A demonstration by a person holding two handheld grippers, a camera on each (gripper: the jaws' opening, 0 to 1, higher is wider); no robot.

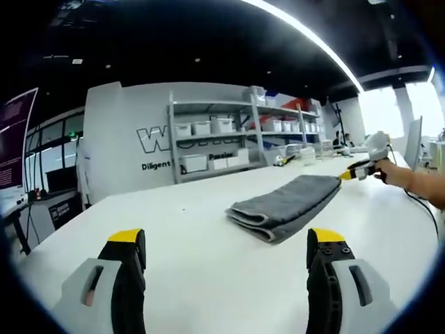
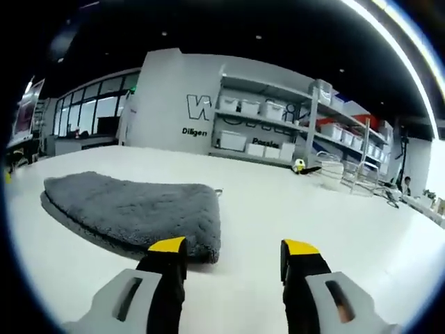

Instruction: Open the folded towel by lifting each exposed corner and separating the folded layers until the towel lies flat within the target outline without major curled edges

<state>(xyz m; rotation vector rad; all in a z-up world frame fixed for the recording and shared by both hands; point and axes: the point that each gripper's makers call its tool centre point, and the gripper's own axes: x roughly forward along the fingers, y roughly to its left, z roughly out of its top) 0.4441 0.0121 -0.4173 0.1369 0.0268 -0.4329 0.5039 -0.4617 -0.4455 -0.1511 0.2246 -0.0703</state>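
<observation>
A grey folded towel (image 1: 285,203) lies on the white table (image 1: 188,229), its stacked folded layers facing my left gripper (image 1: 227,243). That gripper is open and hangs above the table, short of the towel with nothing between its jaws. In the left gripper view my right gripper (image 1: 353,171) comes in from the right in a person's hand, at the towel's far corner. In the right gripper view the towel (image 2: 132,209) spreads out to the left, and my right gripper (image 2: 233,248) is open, its left jaw right at the towel's near corner.
Metal shelving (image 1: 236,132) with white bins stands beyond the table's far edge, also seen as shelving (image 2: 278,132) in the right gripper view. A wire basket (image 2: 332,167) and a small yellow object (image 2: 299,165) sit at the table's far side. Bare tabletop surrounds the towel.
</observation>
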